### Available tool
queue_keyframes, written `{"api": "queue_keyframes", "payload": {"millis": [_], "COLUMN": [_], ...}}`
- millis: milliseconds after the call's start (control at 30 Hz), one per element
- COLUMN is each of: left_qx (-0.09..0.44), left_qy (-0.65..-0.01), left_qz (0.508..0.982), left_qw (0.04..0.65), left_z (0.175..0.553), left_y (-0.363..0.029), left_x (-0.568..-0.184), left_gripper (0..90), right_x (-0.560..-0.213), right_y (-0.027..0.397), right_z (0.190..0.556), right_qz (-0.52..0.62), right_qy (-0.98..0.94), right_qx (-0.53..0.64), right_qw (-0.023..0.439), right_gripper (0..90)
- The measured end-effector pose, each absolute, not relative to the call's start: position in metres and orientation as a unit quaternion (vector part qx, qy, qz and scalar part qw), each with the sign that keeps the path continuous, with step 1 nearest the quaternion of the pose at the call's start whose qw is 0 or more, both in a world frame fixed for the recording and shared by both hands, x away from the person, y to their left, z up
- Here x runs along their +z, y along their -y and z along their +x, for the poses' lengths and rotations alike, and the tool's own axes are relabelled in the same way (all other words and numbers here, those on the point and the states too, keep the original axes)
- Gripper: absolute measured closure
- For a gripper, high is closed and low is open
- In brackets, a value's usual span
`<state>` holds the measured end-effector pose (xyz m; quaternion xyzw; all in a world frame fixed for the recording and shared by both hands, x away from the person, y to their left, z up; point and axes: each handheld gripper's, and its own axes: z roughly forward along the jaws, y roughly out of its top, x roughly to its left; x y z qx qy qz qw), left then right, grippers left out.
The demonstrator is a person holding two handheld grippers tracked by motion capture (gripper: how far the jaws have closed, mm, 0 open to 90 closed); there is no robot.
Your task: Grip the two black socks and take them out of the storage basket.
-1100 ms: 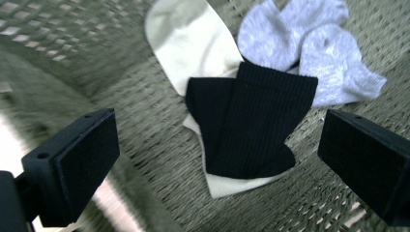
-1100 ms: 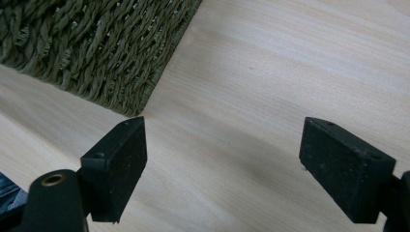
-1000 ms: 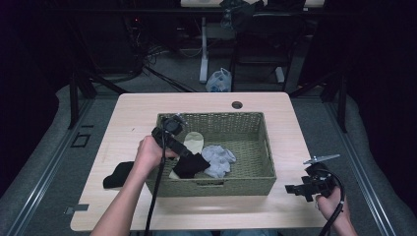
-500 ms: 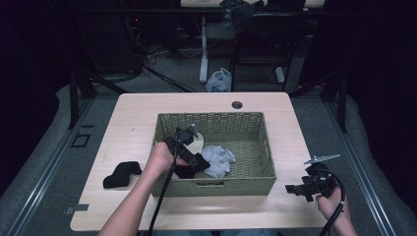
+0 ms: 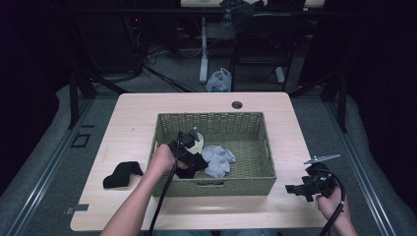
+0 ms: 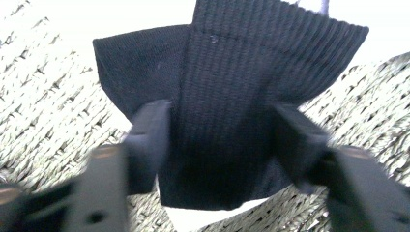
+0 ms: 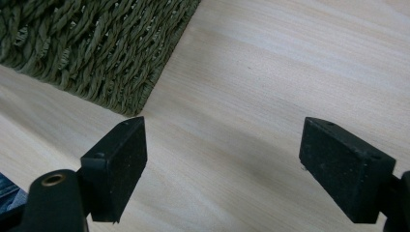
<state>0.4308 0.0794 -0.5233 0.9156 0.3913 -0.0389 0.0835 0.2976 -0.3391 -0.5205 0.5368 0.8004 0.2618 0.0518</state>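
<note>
Left gripper view: a black ribbed sock (image 6: 227, 111) hangs between my two black jaws, which stand narrowed against its sides and hold it, with woven basket floor behind it. In the high view, my left hand-held gripper (image 5: 189, 150) sits inside the green wicker basket (image 5: 265, 147), at its left half, with the black sock (image 5: 192, 164) bunched beneath it, touching a pale cream item (image 5: 198, 143) and just beside a crumpled light blue-grey cloth (image 5: 219, 160).

A second ago my left hand was above the basket's left rim with the sock dangling; half a second ago it was dipping in; now it has come down so the sock rests low in the basket. I judge this means the sock is delivered and only the release remains.

A second black sock (image 5: 122, 174) lies on the desk (image 5: 137, 113) to the left of the basket, well apart from it, likely the next thing to gather.

My right hand-held gripper (image 5: 310, 186) rests near the desk's right front edge, unmoved since a second ago. In the right gripper view its jaws stand wide apart and empty over bare wood, with the basket's corner (image 7: 96, 48) ahead.
</note>
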Motion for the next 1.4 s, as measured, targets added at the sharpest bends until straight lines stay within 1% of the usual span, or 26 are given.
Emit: {"api": "queue_keyframes", "payload": {"millis": [67,100,167,200,433,533,567,633,700,833,967,1000,1133,1267,1400], "left_qx": [-0.035,-0.032,-0.024,-0.019,-0.003,0.009,0.009,0.015,0.018,0.030,0.036,0.040,0.049,0.060,0.069], "left_qy": [-0.396,-0.397,-0.398,-0.396,-0.393,-0.389,-0.389,-0.382,-0.382,-0.376,-0.371,-0.368,-0.362,-0.353,-0.350], "left_qz": [0.913,0.913,0.912,0.913,0.913,0.912,0.912,0.914,0.914,0.914,0.915,0.916,0.918,0.920,0.920], "left_qw": [0.087,0.089,0.096,0.097,0.113,0.127,0.127,0.134,0.135,0.147,0.152,0.155,0.156,0.163,0.163], "left_z": [0.431,0.431,0.431,0.431,0.428,0.426,0.426,0.425,0.424,0.423,0.422,0.421,0.421,0.421,0.421], "left_y": [-0.082,-0.083,-0.085,-0.086,-0.093,-0.097,-0.097,-0.099,-0.099,-0.101,-0.100,-0.099,-0.097,-0.095,-0.093], "left_x": [-0.522,-0.521,-0.517,-0.515,-0.496,-0.479,-0.479,-0.462,-0.459,-0.438,-0.424,-0.415,-0.400,-0.378,-0.366], "left_gripper": [66.5,71.5,80.1,81.3,82.9,82.9,82.9,82.9,83.0,83.2,83.3,83.3,83.3,83.3,83.3], "right_x": [-0.520,-0.520,-0.520,-0.520,-0.520,-0.520,-0.521,-0.521,-0.521,-0.521,-0.521,-0.521,-0.521,-0.521,-0.521], "right_y": [0.339,0.339,0.339,0.339,0.339,0.339,0.339,0.339,0.339,0.339,0.339,0.339,0.339,0.339,0.338], "right_z": [0.297,0.298,0.297,0.297,0.298,0.298,0.298,0.298,0.298,0.298,0.298,0.298,0.298,0.298,0.298], "right_qz": [0.538,0.537,0.538,0.538,0.537,0.537,0.538,0.538,0.537,0.538,0.538,0.538,0.538,0.537,0.537], "right_qy": [-0.799,-0.801,-0.799,-0.799,-0.800,-0.800,-0.800,-0.800,-0.800,-0.800,-0.800,-0.800,-0.800,-0.800,-0.801], "right_qx": [0.263,0.262,0.263,0.264,0.261,0.261,0.262,0.260,0.260,0.262,0.261,0.261,0.261,0.261,0.261], "right_qw": [0.053,0.052,0.053,0.052,0.053,0.052,0.052,0.052,0.053,0.051,0.052,0.052,0.052,0.053,0.052], "right_gripper": [17.1,17.1,17.1,17.1,17.0,17.0,17.0,17.0,17.0,17.0,17.0,17.0,17.0,17.0,17.0]}}
